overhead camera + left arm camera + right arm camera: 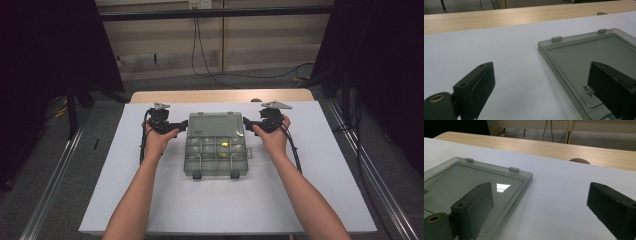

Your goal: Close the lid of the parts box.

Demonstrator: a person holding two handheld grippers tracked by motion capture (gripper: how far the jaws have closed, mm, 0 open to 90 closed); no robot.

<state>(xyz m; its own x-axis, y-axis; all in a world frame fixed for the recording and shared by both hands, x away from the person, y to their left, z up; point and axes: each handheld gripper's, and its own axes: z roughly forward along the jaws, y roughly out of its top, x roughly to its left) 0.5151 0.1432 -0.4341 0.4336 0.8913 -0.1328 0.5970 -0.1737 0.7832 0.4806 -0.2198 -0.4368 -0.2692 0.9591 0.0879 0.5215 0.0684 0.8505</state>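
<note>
A smoky clear plastic organizer box [215, 159] lies open at the table's middle, small yellow parts [225, 144] in its compartments. Its lid [215, 125] lies flat on the far side. My left gripper [181, 126] is open at the lid's left edge; in the left gripper view the gripper [541, 75] straddles that edge of the lid [586, 55], one jaw over the lid and the other over the white sheet. My right gripper [248, 123] is open at the lid's right edge; in the right gripper view the gripper [540, 192] straddles the lid [461, 180] the same way.
A white sheet [150, 200] covers the table, with a bare wooden strip [220, 96] along the far edge. A small round brown thing [579, 160] sits at that strip. Dark curtains stand at both sides, and cables [210, 70] run over the floor beyond.
</note>
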